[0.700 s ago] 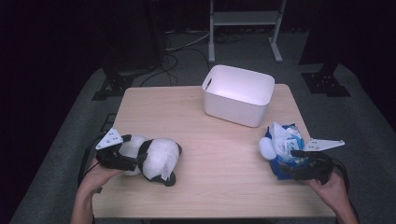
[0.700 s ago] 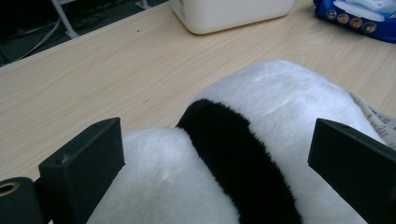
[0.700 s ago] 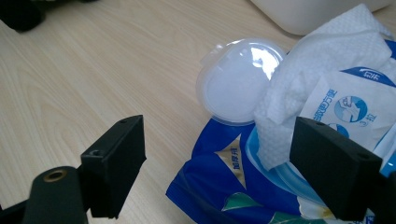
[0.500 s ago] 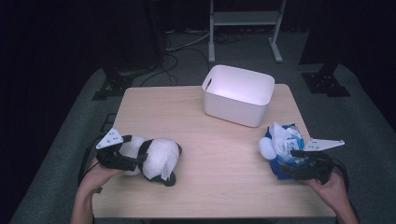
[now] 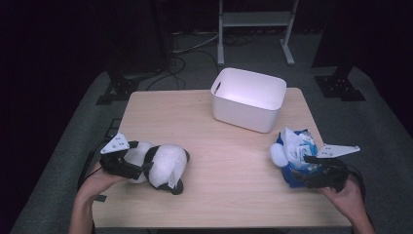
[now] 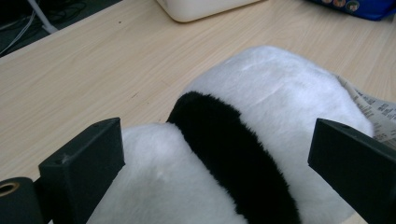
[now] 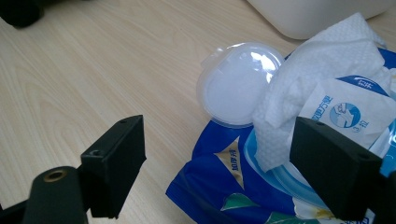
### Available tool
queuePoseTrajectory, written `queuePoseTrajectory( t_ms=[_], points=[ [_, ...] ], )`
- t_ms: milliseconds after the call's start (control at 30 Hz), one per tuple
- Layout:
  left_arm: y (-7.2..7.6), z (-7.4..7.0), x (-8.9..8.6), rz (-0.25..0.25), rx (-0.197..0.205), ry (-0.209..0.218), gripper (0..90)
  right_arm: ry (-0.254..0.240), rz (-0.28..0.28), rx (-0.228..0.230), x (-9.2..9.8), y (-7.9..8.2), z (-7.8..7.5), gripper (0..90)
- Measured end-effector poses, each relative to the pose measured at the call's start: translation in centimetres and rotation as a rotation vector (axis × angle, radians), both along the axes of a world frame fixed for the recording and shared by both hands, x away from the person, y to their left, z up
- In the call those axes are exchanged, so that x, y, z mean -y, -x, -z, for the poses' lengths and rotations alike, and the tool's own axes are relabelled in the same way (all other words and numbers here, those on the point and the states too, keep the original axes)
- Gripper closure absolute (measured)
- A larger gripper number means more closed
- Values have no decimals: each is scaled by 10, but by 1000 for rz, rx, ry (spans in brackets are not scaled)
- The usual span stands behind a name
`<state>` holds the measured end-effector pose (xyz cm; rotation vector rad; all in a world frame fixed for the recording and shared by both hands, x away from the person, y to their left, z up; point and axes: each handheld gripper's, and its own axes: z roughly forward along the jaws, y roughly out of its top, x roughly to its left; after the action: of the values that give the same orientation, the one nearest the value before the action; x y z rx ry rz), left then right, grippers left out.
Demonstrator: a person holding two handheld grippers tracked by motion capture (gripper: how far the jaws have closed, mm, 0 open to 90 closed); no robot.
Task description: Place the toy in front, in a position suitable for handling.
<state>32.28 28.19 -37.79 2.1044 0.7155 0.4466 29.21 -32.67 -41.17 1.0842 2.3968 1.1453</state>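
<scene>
The pale wooden rectangular table [image 5: 229,165] carried everything, and places below are given from the white rectangular plastic bin [image 5: 249,99] that stood near its far edge. Well in front of the bin and off toward the table's left edge lay the black-and-white plush panda toy [image 5: 163,165]; its head end was hidden behind the left gripper [image 5: 127,166], and a printed paper tag at its side was cut off in the left gripper view. That gripper's jaws stood wide open on either side of the panda's body, the plush between them; whether the pads touched the fur was hard to make out.

In front of the bin and toward the table's right edge lay the blue plastic wet-wipes pack [image 5: 298,158], its round clear flip lid [image 7: 239,84] thrown open and a crumpled white wipe [image 7: 317,70] standing out of the opening. The pack's near end was cut off in the right gripper view, and its print was too small to read. The right gripper [image 5: 319,170] hung over the pack with its jaws spread wide, gripping nothing; one jaw covered part of the wipe.
</scene>
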Motion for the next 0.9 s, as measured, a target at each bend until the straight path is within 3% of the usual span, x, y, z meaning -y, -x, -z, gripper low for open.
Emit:
queuePoseTrajectory(
  t_ms=[300, 633, 900],
  points=[
    [-5, -1, -7, 43, -18, -42, 23, 2, -18, 10, -3, 1, -3, 170],
    [-14, -4, -15, 153, -30, -116, 39, 15, -35, 0, -7, 0, -2, 170],
    [-30, -4, -4, 322, -16, -282, 51, 19, -47, -8, -11, -1, -1, 170]
  ],
)
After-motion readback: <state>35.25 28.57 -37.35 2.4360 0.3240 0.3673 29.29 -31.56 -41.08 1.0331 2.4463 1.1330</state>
